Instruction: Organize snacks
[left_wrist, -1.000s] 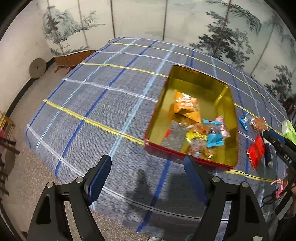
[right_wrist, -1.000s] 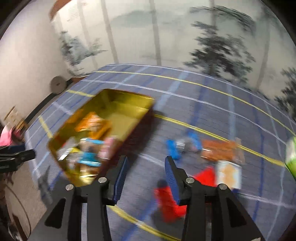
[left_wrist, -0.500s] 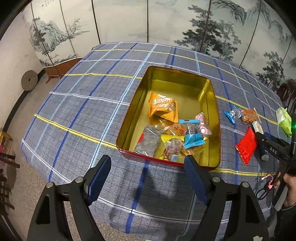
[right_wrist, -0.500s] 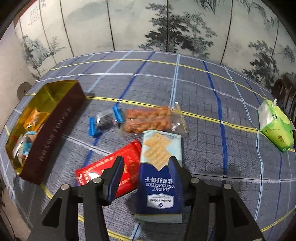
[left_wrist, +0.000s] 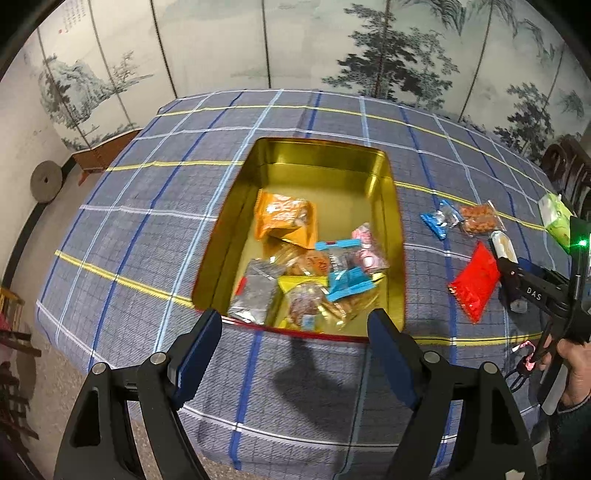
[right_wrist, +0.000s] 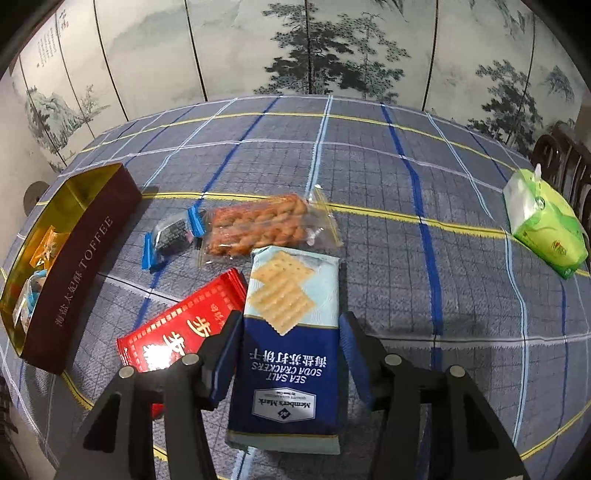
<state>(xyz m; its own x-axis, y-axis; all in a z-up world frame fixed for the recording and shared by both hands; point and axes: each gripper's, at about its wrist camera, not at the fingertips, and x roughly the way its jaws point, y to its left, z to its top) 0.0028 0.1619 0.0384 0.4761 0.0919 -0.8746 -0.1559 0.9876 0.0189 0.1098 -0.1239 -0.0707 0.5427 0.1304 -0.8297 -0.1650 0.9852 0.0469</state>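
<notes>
A gold-lined toffee tin (left_wrist: 325, 155) (right_wrist: 85, 251) holds several snack packets. Over its near rim hangs my left gripper (left_wrist: 295, 332), open and empty. To the tin's right lie a blue soda cracker pack (right_wrist: 291, 332), a red packet (right_wrist: 184, 325) (left_wrist: 474, 280), a clear bag of fried twists (right_wrist: 255, 225) (left_wrist: 480, 218) and a small blue-ended packet (right_wrist: 170, 236) (left_wrist: 439, 219). My right gripper (right_wrist: 288, 339) straddles the cracker pack, its jaws opening, pads just off the pack's sides. In the left wrist view the right gripper (left_wrist: 511, 273) shows over the cracker pack.
A green tissue pack (right_wrist: 543, 218) (left_wrist: 556, 218) lies at the far right of the checked tablecloth (right_wrist: 369, 166). A dark chair (right_wrist: 565, 162) stands beyond it. A painted folding screen backs the table. A hand (left_wrist: 572, 369) holds the right gripper's handle.
The right gripper swung from near the tin over to the cracker pack, came down around it and widened its jaws. The left gripper drifted sideways so the tin now sits centred between its fingers.
</notes>
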